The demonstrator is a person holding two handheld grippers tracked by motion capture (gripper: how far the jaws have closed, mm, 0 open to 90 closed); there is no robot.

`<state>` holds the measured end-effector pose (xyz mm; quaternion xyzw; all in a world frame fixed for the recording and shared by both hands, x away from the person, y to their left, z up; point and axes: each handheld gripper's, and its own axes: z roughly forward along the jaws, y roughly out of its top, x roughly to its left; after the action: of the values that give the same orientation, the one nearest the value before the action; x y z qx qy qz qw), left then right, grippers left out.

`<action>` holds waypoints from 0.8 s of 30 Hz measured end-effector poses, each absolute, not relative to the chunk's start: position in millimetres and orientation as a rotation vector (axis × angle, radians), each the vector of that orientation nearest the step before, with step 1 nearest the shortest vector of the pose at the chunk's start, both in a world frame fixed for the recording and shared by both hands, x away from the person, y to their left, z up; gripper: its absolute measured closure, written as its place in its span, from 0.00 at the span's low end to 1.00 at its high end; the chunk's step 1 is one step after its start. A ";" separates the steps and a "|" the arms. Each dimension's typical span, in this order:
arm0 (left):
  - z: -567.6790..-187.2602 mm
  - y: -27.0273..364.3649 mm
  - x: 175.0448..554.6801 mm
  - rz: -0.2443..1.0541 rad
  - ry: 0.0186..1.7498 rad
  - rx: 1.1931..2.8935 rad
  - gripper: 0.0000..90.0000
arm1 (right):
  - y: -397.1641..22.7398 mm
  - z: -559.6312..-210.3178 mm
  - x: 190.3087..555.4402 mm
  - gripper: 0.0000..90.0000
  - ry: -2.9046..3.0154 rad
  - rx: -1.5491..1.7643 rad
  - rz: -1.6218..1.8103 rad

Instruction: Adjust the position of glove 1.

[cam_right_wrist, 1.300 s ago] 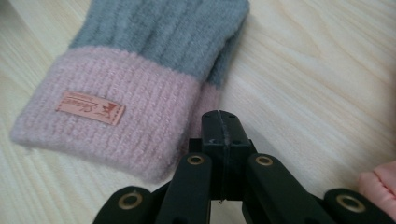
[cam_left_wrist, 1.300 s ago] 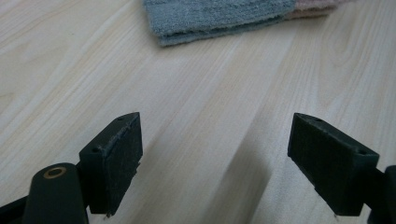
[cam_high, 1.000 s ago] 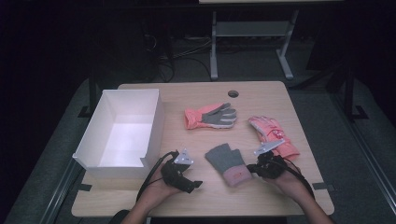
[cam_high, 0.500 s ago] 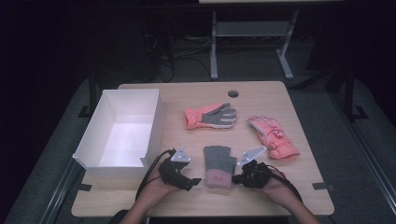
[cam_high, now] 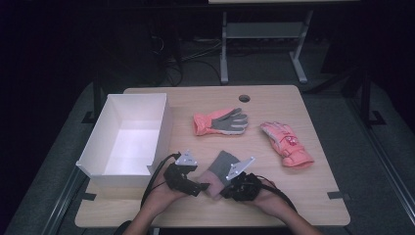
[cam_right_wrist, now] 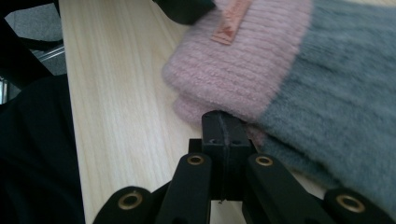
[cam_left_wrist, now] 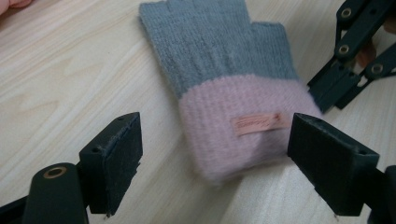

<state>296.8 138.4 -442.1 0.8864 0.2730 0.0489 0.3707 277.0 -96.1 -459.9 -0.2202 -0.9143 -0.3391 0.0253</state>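
A grey and pink knit glove (cam_high: pixel 219 172) lies on the desk (cam_high: pixel 274 196) near the front edge, between the two claws. Its grey part points away from the person and its pink cuff points toward them. A small pink tag (cam_left_wrist: pixel 259 123) sits on the cuff.

The right claw (cam_high: pixel 226 190) is pinched tight on the edge of the glove, right where the pink meets the grey. In the right gripper view the two black jaws are pressed together with a bit of knit caught between them, and the glove (cam_right_wrist: pixel 299 74) bunches up a little there.

The left claw (cam_high: pixel 201 186) is open wide. In the left gripper view its two black jaws stand one on each side of the pink cuff, and they do not touch it. The right claw (cam_left_wrist: pixel 348 60) shows at the top right corner of that view.

A white box (cam_high: pixel 128 139) stands on the left side of the desk (it is the one container here). I can see its bare white floor and nothing lies in it.

Two more gloves lie farther back. An orange glove with a grey palm (cam_high: pixel 221 121) is in the middle of the desk, and a pink glove (cam_high: pixel 286 143) is off to the right. Both are well apart from the claws.
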 end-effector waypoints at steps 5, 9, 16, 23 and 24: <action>-437.2 135.7 298.1 0.133 0.692 2.280 0.19 | -97.0 -457.7 277.6 1.00 -2.832 -0.670 -1.064; -430.3 128.9 301.6 0.130 0.697 2.286 0.18 | -110.8 -453.1 276.5 0.89 -2.816 -0.736 -1.084; -424.5 108.0 309.6 0.101 0.719 2.309 0.15 | -153.9 -444.3 272.8 0.53 -2.839 -0.953 -1.145; -433.4 81.5 321.1 0.093 0.704 2.368 0.15 | -188.2 -446.0 263.6 0.26 -2.838 -1.169 -1.178; -435.7 78.1 323.4 0.093 0.708 2.383 0.14 | -193.7 -447.0 261.6 0.20 -2.838 -1.207 -1.177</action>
<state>323.4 78.1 -435.7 0.9071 0.2696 0.0356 0.3212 261.6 -193.7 -447.0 -0.3646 -0.8570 -0.3554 -0.0796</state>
